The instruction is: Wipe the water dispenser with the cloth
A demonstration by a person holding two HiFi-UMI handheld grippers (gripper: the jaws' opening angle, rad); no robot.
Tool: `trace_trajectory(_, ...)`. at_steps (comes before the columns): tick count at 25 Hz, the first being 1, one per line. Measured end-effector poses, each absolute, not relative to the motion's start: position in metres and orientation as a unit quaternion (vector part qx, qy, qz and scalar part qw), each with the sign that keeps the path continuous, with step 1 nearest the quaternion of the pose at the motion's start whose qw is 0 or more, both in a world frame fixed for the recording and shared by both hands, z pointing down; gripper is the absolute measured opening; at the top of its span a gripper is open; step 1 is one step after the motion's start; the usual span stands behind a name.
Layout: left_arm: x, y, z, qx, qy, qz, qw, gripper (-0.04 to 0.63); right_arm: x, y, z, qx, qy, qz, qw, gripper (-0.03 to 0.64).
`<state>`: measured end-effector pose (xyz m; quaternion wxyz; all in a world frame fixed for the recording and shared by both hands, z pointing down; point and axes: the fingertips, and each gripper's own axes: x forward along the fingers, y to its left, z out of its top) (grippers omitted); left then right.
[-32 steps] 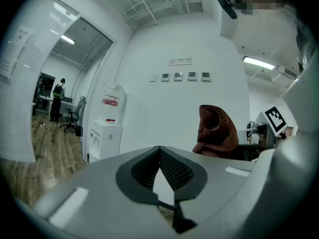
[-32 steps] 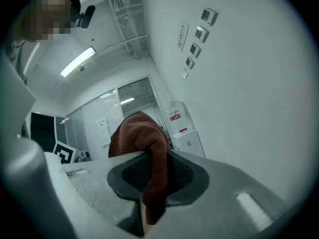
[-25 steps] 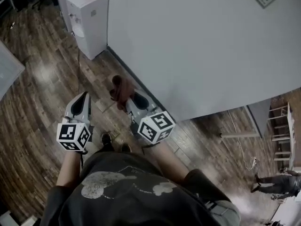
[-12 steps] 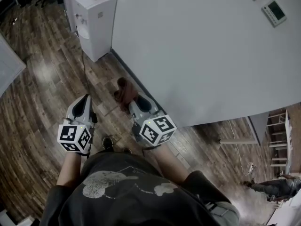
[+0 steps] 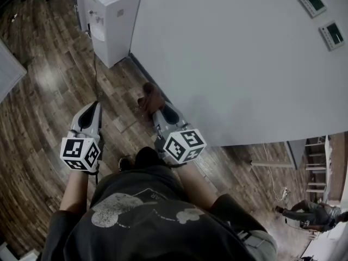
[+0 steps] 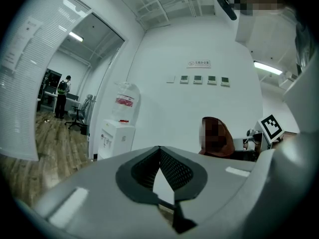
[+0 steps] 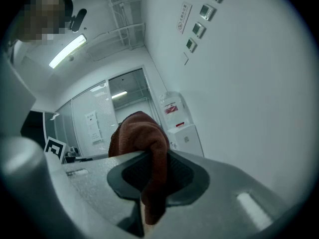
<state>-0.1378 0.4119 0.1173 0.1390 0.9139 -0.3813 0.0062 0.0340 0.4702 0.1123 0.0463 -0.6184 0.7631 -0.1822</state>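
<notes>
Floor (image 5: 43,91): dark wood-grain planks under your feet.
Left gripper (image 6: 159,149): your ribbed jaws meet at the tips and hold nothing.
Right gripper (image 7: 149,156): your jaws are clamped on the soft brown cloth (image 7: 139,133), which is folded over them.
Water dispenser (image 5: 114,26): white and boxy, well ahead against the smooth white wall (image 5: 228,64). The red bottle label is unreadable.

Soft, napped fabric of the cloth (image 7: 144,138), water dispenser (image 5: 114,26) cased in smooth white plastic, floor (image 5: 43,107) beneath it laid in faintly glossy wood.
</notes>
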Motion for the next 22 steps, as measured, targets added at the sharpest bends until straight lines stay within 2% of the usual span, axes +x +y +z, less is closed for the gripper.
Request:
trace_trajectory(10,-0.122,0.32,0.15,0.89,-0.428,0.025,0.154,0.019,0.086,0.367,0.153,-0.612,0.758,-0.221,0.053,0.061)
trace_trajectory(22,-0.062,0.156,0.118,0.868,-0.482,0.025,0.12,0.02,0.15,0.192,0.155,-0.566,0.787,-0.237,0.054,0.061)
